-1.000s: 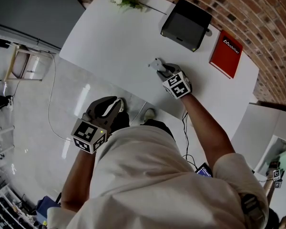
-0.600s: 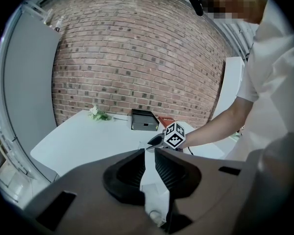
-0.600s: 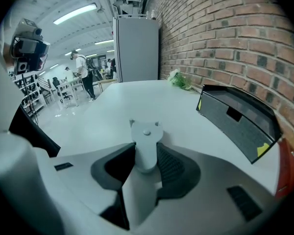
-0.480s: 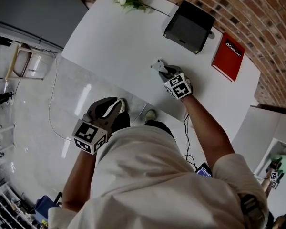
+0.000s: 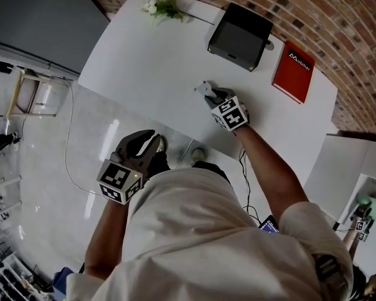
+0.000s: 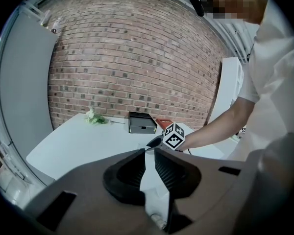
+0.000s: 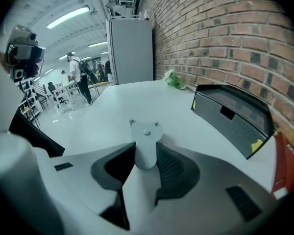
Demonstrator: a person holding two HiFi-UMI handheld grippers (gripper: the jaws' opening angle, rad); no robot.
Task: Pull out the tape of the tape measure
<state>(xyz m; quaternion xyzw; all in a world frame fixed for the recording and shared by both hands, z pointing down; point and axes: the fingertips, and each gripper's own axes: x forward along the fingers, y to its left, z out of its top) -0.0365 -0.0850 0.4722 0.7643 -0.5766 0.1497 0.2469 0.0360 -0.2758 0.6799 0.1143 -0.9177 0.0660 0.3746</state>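
A small white tape measure (image 5: 205, 88) lies on the white table (image 5: 144, 49), and my right gripper (image 5: 213, 95) is shut on its body. In the right gripper view the case (image 7: 146, 148) stands edge-on between the pads, its tabbed end with a rivet pointing away. My left gripper (image 5: 145, 144) hangs off the table's near edge, close to my body and well apart from the tape measure. Its jaws (image 6: 150, 153) stand a narrow gap apart. Only white shows in that gap, and I make out nothing held. No tape is drawn out.
A black box (image 5: 240, 35) and a red book (image 5: 293, 71) sit at the table's far side by the brick wall. A sprig of flowers (image 5: 164, 5) lies at the far left corner. A cable (image 5: 67, 149) runs over the glossy floor, left of the table.
The head view has swayed a little. Both grippers keep their places, the right one still shut on the tape measure.
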